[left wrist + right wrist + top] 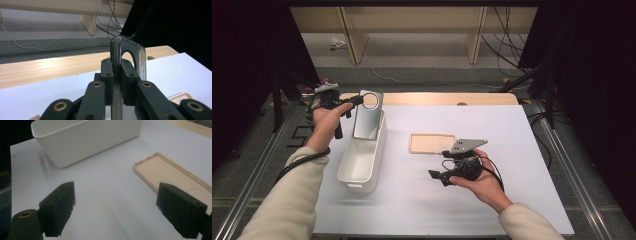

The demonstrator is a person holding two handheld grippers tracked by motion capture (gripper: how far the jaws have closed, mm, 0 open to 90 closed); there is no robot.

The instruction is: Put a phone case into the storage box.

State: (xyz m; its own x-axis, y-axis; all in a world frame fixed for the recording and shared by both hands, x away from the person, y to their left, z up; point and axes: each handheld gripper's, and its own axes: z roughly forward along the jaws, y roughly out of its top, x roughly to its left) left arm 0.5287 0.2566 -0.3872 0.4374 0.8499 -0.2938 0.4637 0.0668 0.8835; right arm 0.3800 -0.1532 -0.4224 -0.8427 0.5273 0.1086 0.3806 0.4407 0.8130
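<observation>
A grey phone case [368, 120] with a round cut-out hangs upright over the far end of a long white bin [357, 172]. My left gripper [355, 101] is shut on the case's top edge. In the left gripper view the case [138, 53] stands edge-on between the black pads [107, 75] of that gripper [117, 75]. A beige phone case [429, 142] lies flat mid-table. My right gripper [438, 176] stands open just in front of it, with nothing between its jaws. The right gripper view has this gripper [116, 203], the beige case [170, 172] and the bin [87, 140].
A white mat [512, 165] covers the table, with a wooden strip [437, 98] bare along the far edge. Beyond the table are grey floor, wooden furniture legs [354, 40] and loose cables [507, 45]. Dark curtains flank both sides.
</observation>
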